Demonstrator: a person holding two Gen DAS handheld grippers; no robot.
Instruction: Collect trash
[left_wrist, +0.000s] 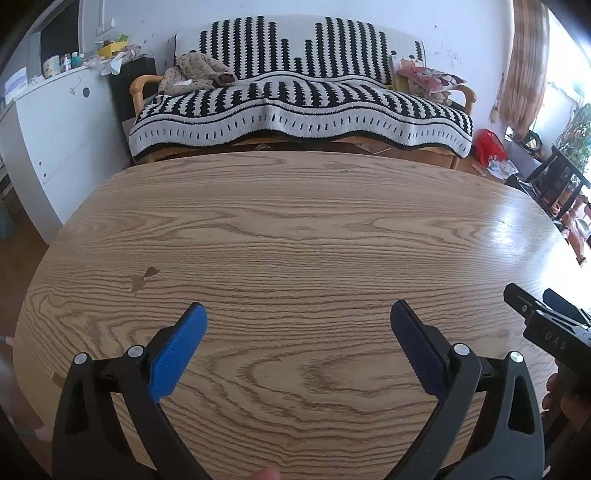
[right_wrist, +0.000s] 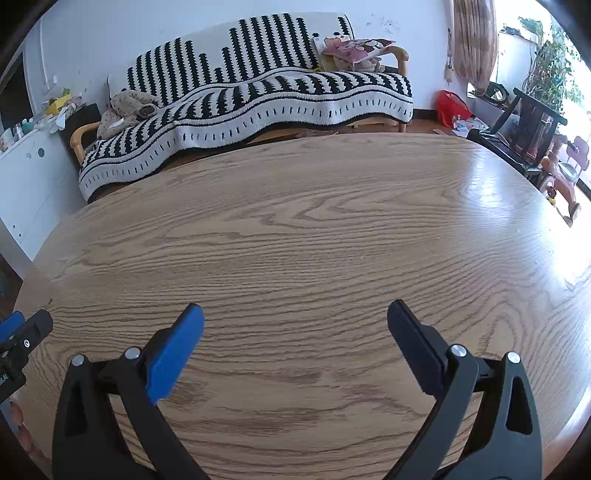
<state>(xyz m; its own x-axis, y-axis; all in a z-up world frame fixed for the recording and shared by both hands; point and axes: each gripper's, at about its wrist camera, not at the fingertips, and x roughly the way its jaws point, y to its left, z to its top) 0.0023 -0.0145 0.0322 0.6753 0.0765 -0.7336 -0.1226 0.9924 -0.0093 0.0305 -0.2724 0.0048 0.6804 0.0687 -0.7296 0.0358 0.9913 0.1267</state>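
Observation:
My left gripper (left_wrist: 298, 312) is open and empty, held low over the wooden table (left_wrist: 295, 229). My right gripper (right_wrist: 295, 312) is open and empty over the same table (right_wrist: 314, 229). The right gripper's body shows at the right edge of the left wrist view (left_wrist: 546, 321); the left gripper's tip shows at the left edge of the right wrist view (right_wrist: 26, 336). No trash lies on the table top in either view. A small worn patch (left_wrist: 144, 278) marks the wood ahead of my left gripper.
Behind the table stands a sofa under a black-and-white blanket (left_wrist: 303, 103), with clothes (left_wrist: 199, 72) and a pink cushion (left_wrist: 432, 79). A red bag with scraps (left_wrist: 489, 147) lies on the floor at right. A white cabinet (left_wrist: 55, 122) stands left, a dark chair (right_wrist: 524, 122) right.

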